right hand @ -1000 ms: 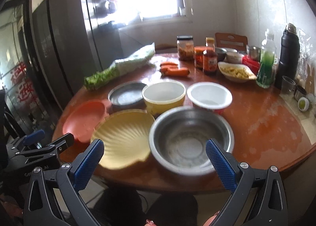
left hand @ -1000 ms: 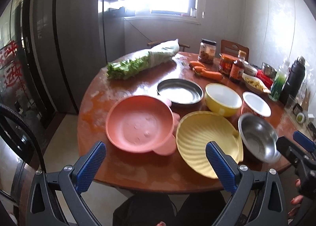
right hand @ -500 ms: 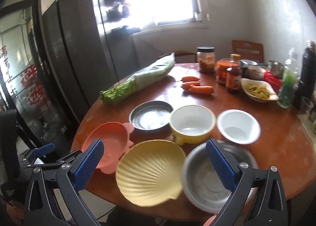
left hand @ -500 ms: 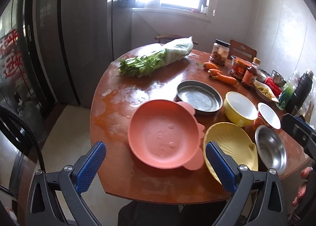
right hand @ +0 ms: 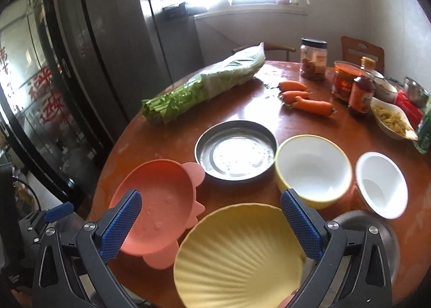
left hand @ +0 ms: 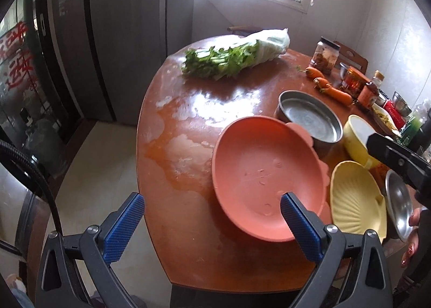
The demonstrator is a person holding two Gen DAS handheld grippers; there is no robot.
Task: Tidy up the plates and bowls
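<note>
Blue ribbed pads nearest the lens on both tools: left gripper [left hand: 211, 215] spread wide and empty over the near worktop [left hand: 188, 108] edge, right gripper [right hand: 211, 213] equally wide and empty. Just beyond the left tool, a coral plate [left hand: 266, 181] with scalloped ears, its near rim level with the right-hand pad. Beside it, a yellow shell plate [right hand: 239, 251] directly under the right tool, edge almost touching the coral rim. Further right, half hidden by the tool frame, a steel bowl [right hand: 385, 238]. Behind these, in a row: steel dish [right hand: 235, 153], yellow bowl [right hand: 313, 170], white bowl [right hand: 381, 184]. At the far side, bagged greens [right hand: 204, 84], carrots [right hand: 304, 97], jars and bottles, none of them part of the job.

Probably the opening reach, nothing stacked yet. Best to come in low at a plate's near rim, one pad under the lip and one over, and close only once the edge sits deep between the fingers; thin, slick rims likely to slip from a shallow pinch. Worth lifting clear before crossing a neighbour, plates onto plates, bowls nested by size.
</note>
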